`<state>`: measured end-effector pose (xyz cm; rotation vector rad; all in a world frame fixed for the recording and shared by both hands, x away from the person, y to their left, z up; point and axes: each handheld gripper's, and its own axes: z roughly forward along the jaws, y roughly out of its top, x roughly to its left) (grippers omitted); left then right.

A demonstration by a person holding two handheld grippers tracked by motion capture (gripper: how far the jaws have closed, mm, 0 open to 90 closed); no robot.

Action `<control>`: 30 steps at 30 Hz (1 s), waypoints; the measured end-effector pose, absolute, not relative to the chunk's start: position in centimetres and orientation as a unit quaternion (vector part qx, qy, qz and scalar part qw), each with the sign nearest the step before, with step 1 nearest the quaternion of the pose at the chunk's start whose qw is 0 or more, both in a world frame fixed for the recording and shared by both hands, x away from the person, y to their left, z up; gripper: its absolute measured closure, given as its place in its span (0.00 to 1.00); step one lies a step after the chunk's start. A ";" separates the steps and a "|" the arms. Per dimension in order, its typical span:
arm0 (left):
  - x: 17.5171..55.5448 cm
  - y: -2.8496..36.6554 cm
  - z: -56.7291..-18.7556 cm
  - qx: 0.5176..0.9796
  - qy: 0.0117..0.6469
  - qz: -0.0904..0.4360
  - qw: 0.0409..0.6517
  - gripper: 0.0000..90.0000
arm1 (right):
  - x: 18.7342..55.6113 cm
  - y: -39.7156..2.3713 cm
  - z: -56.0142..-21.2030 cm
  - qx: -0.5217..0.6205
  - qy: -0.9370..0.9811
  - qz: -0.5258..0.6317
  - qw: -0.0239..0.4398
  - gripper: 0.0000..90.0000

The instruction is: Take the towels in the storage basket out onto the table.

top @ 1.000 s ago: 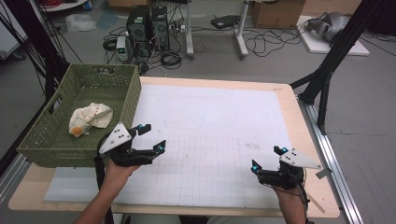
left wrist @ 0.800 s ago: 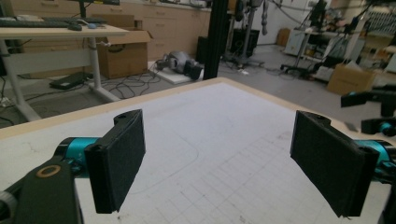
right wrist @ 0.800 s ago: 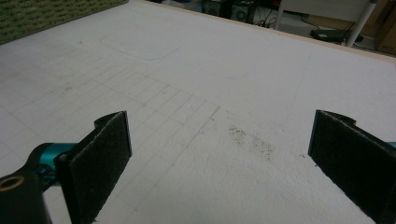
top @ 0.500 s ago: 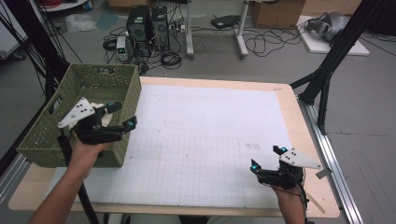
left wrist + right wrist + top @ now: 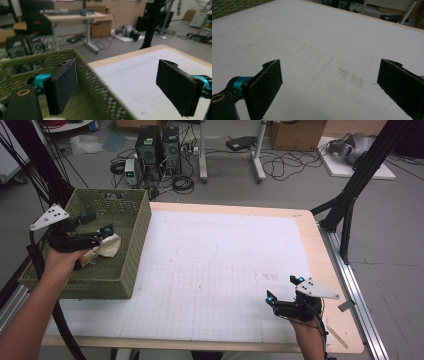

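Jaws of both grippers stand apart, empty. Left gripper hovers over the green basket; the cream cloth bundle lies just below it inside. Right gripper rests well apart, near the table's front edge.

Both hand-held grippers, left and right, jaws wide apart.

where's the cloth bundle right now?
High view: the cloth bundle lies inside the green basket at the table's left edge, just beneath the open left claw.
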<state>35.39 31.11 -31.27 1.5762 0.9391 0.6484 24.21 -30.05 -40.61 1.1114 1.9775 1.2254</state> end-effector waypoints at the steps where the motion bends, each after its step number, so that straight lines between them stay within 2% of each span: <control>1: 36.0 31.6 -31.6 0.673 0.411 0.276 0.550 0.19 | 24.2 -29.9 -40.6 0.413 0.739 0.455 0.277 0.06; 5: 38.0 33.6 -33.3 0.676 0.457 0.276 0.508 0.20 | 24.2 -29.8 -40.7 0.411 0.741 0.452 0.279 0.06; 13: 40.3 34.9 -35.7 0.696 0.496 0.265 0.446 0.20 | 24.4 -29.9 -40.9 0.413 0.744 0.446 0.279 0.06; 19: 41.1 35.5 -37.3 0.709 0.532 0.259 0.384 0.20 | 24.4 -29.8 -41.0 0.414 0.746 0.443 0.277 0.06; 20: 41.2 35.7 -37.8 0.713 0.543 0.267 0.355 0.21 | 24.4 -29.8 -41.0 0.414 0.747 0.441 0.277 0.06; 24: 41.6 35.9 -38.5 0.718 0.568 0.259 0.307 0.21 | 24.4 -29.8 -41.0 0.415 0.748 0.440 0.275 0.06; 30: 41.9 36.2 -39.5 0.723 0.593 0.248 0.255 0.23 | 24.5 -29.7 -41.1 0.414 0.749 0.440 0.271 0.06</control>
